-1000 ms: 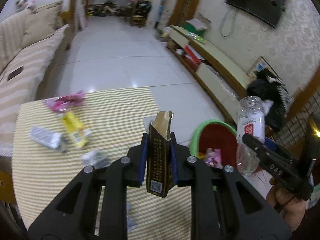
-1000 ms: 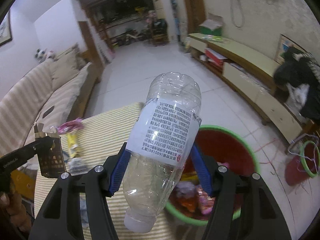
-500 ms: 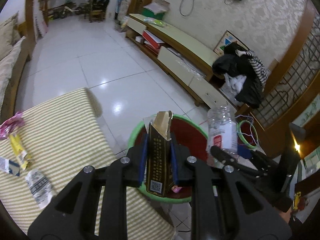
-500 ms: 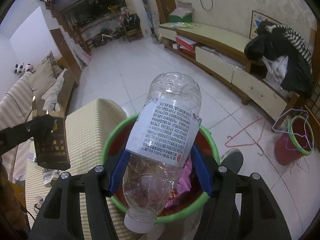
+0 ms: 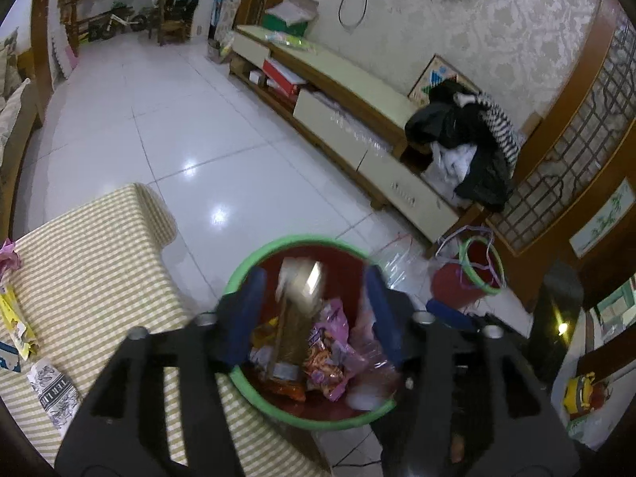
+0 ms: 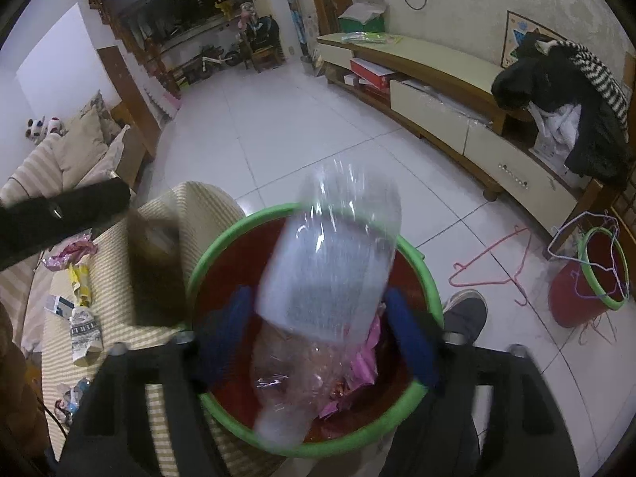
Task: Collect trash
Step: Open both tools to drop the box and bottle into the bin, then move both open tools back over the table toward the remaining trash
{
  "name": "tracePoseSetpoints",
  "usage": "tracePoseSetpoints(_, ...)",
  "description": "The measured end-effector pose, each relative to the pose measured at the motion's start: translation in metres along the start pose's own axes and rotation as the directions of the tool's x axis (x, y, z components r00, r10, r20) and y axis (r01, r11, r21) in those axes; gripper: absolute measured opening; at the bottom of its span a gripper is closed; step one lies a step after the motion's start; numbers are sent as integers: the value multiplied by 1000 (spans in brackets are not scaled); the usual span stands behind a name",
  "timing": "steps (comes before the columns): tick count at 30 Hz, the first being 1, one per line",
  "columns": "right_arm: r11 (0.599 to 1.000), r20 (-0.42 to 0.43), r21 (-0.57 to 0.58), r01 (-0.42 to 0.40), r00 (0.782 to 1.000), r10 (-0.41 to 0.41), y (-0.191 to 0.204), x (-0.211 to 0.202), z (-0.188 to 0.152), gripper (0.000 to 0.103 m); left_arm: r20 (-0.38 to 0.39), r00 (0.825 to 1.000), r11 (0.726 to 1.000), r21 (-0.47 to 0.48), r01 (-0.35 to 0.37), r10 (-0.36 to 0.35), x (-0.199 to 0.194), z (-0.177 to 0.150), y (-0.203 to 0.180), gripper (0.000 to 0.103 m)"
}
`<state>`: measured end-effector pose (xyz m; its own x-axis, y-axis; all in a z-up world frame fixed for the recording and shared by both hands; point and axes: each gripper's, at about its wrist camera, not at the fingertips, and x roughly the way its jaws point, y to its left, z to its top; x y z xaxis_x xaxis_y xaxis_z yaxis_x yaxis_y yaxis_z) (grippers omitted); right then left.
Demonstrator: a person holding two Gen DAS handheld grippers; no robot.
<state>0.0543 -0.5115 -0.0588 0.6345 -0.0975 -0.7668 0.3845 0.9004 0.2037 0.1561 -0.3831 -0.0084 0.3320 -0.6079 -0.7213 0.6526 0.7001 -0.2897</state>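
A red bin with a green rim (image 5: pixel 238 278) (image 6: pixel 222 234) stands on the floor beside the striped table (image 5: pixel 91 262). My left gripper (image 5: pixel 314 314) is open above it. A brown and gold carton (image 5: pixel 296 318), blurred, drops between the fingers into the bin; it shows blurred in the right wrist view (image 6: pixel 153 270). My right gripper (image 6: pixel 318 338) is open above the bin. A clear plastic bottle (image 6: pixel 326 278), blurred, falls between its fingers, cap end down. Wrappers (image 5: pixel 330 357) lie in the bin.
Wrappers lie on the table: a yellow one (image 5: pixel 16 322), a pink one (image 5: pixel 10 254), a black and white one (image 5: pixel 55 389). A second red bin with hangers (image 5: pixel 469 274) stands on the right. A TV cabinet (image 5: pixel 357 119) lines the wall. A shoe (image 6: pixel 465 314) is beside the bin.
Both grippers have opened over the bin. The carton has left the left gripper and the bottle has left the right gripper; both are falling.
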Motion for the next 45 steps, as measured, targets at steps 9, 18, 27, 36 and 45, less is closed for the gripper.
tracePoseSetpoints(9, 1000, 15, -16, 2, 1000, -2, 13, -5, 1, 92, 60, 997, 996, -77, -34, 39, -28, 3, 28, 95)
tracePoseSetpoints(18, 995, 31, -93, -45, 998, 48, 63, -20, 0, 95, 64, 990, 983, -142, -114, 124, -77, -20, 73, 97)
tracePoseSetpoints(27, 969, 30, -217, -119, 991, 129, 145, -35, -12, 95, 81, 970, 948, -243, -203, 229, -147, -60, 138, 97)
tracePoseSetpoints(36, 920, -21, -341, -194, 980, 199, 228, -33, -37, 95, 64, 935, 873, -383, -300, 349, -211, -107, 216, 97)
tracePoseSetpoints(45, 880, -93, -410, -240, 971, 221, 287, -11, -58, 95, 30, 916, 809, -481, -338, 400, -228, -129, 274, 97)
